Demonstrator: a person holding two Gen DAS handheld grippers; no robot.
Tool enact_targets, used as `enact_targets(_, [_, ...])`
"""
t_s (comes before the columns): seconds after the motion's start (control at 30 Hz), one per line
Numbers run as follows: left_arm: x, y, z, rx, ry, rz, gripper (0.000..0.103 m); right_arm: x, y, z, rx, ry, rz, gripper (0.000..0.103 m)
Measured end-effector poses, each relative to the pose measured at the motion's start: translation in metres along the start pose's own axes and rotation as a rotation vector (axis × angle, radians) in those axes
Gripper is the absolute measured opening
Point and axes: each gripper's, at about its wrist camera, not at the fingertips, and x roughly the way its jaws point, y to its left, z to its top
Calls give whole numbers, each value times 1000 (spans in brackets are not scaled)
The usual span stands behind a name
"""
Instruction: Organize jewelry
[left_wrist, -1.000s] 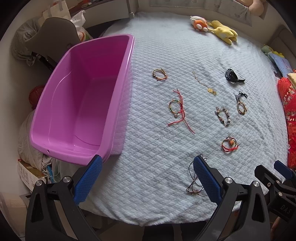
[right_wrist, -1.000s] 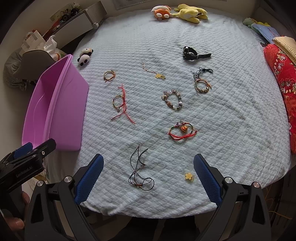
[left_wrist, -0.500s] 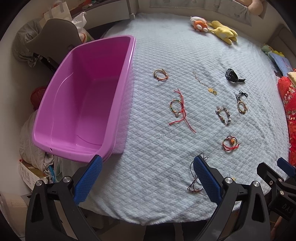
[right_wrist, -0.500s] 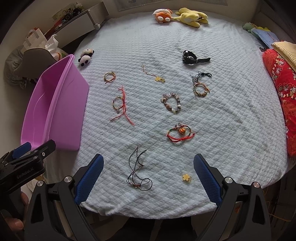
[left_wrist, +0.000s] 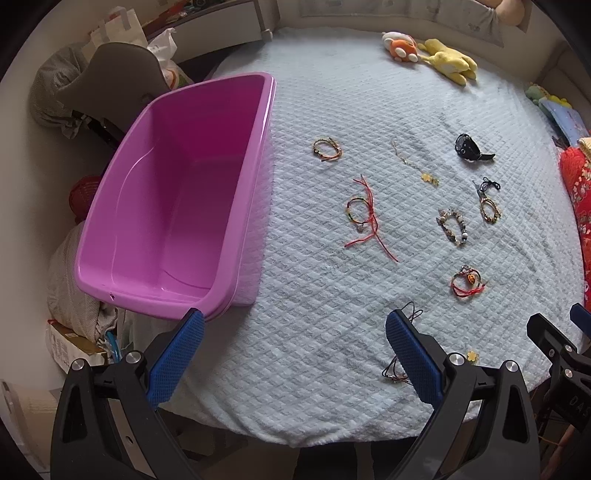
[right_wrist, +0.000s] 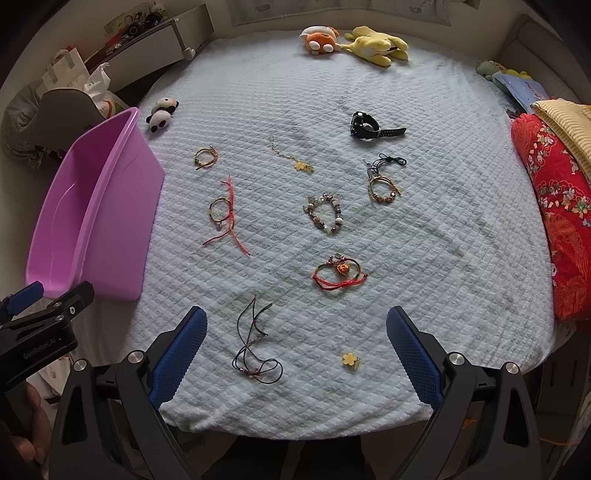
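Several pieces of jewelry lie spread on a pale blue quilted bed (right_wrist: 424, 258). Nearest is a black cord necklace (right_wrist: 255, 343), then a small yellow flower charm (right_wrist: 350, 359), a red heart bracelet (right_wrist: 340, 273), a beaded bracelet (right_wrist: 325, 214), a red string bracelet (right_wrist: 223, 214), a gold chain (right_wrist: 291, 157) and a black watch (right_wrist: 369, 126). An empty purple bin (left_wrist: 177, 192) sits at the bed's left edge. My left gripper (left_wrist: 293, 354) hangs open at the near edge beside the bin. Over the cord necklace and the flower charm my right gripper (right_wrist: 295, 350) is open and holds nothing.
Plush toys (right_wrist: 354, 40) lie at the far end and a small panda toy (right_wrist: 161, 113) near the bin. A red patterned pillow (right_wrist: 554, 210) lines the right side. Bags, a chair and clutter (left_wrist: 92, 81) stand left of the bed.
Both grippers have drawn slightly back from the bed, so the jewelry sits a little farther up in both views. Nothing was picked up or moved.
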Motion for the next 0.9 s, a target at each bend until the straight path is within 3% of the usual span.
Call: enact_targets(0.9, [4, 2, -2, -3, 5, 17, 97, 2, -2, 4, -2, -1, -32, 93])
